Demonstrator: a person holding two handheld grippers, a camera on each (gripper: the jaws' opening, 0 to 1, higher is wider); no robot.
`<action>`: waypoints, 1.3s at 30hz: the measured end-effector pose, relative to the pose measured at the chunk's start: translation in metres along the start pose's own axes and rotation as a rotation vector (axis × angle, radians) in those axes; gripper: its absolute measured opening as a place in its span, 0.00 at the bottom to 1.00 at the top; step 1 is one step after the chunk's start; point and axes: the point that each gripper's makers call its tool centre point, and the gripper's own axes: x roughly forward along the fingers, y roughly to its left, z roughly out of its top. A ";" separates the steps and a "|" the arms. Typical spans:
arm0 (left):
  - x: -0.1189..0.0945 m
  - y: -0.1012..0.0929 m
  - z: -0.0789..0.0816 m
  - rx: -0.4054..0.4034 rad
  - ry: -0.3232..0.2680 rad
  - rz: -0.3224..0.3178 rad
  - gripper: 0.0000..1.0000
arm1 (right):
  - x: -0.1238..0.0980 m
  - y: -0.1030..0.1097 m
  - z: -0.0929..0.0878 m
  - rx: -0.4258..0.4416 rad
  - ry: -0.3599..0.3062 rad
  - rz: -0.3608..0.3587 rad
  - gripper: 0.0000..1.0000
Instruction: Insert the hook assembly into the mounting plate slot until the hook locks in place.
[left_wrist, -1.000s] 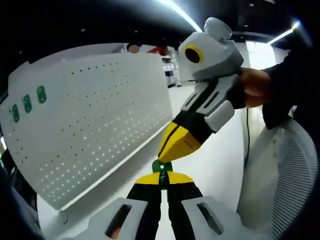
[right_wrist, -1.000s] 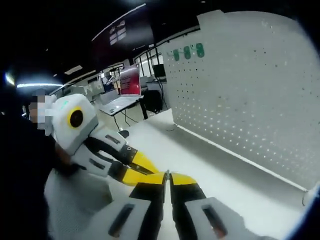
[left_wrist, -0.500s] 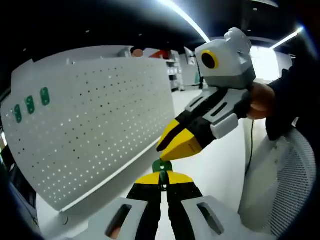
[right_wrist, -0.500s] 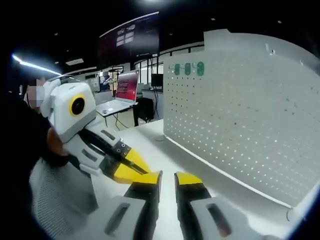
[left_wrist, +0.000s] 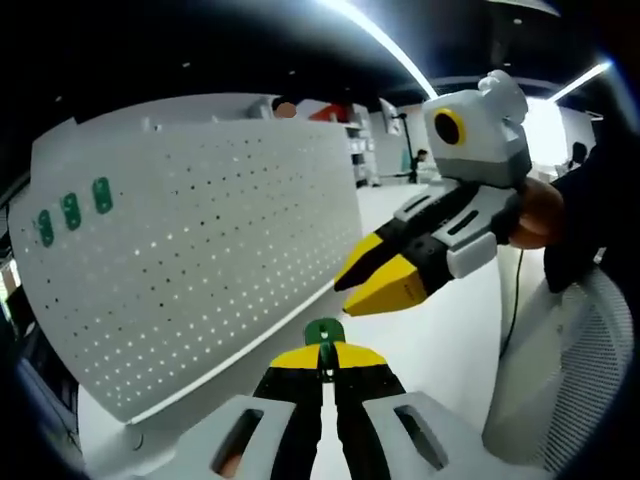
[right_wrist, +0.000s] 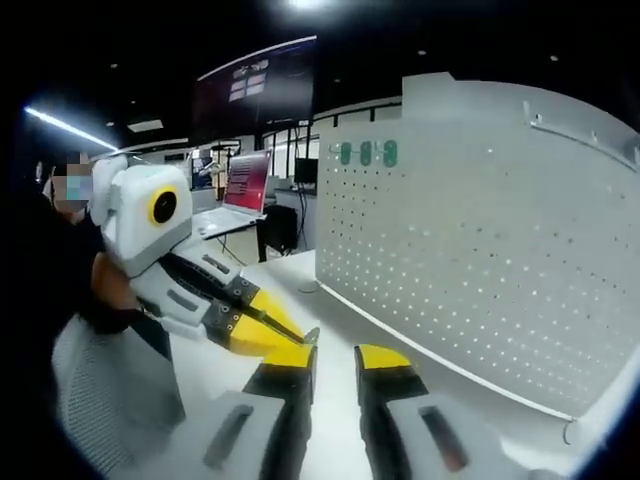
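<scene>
White worktop under dim office lighting, bright ceiling strips overhead. So the hook assembly is a small green piece sitting right at the tip of the left tool, pinched between its yellow-tipped jaws, which are clenched on it. That's low centre in the left gripper view, around 6 o'clock.

Up at about 9 to 10 o'clock from the hook stands the mounting plate, a big white perforated panel standing upright on the worktop, well apart from the hook. Three green hooks are already hanging near its far top corner. In the right gripper view the same plate takes up the 2 to 3 o'clock side with the green hooks near the top.

The right tool comes in from 2 o'clock in the left gripper view, jaws parted and holding nothing, a hand wrapped round its handle. In its own view the right tool shows a clear gap between the jaws, with the left tool just beside it at 9 o'clock.

Further out: an open laptop on a desk in the back, and a white mesh chair back at 4 o'clock.
</scene>
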 end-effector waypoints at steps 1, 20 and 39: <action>0.000 0.001 0.001 -0.001 -0.002 0.004 0.02 | -0.001 -0.001 0.001 0.001 -0.004 -0.003 0.14; -0.004 0.049 0.049 -0.069 -0.124 0.133 0.02 | -0.012 -0.009 0.009 0.008 -0.045 -0.036 0.16; -0.004 0.107 0.105 -0.103 -0.262 0.272 0.02 | -0.014 -0.015 0.011 0.016 -0.054 -0.043 0.16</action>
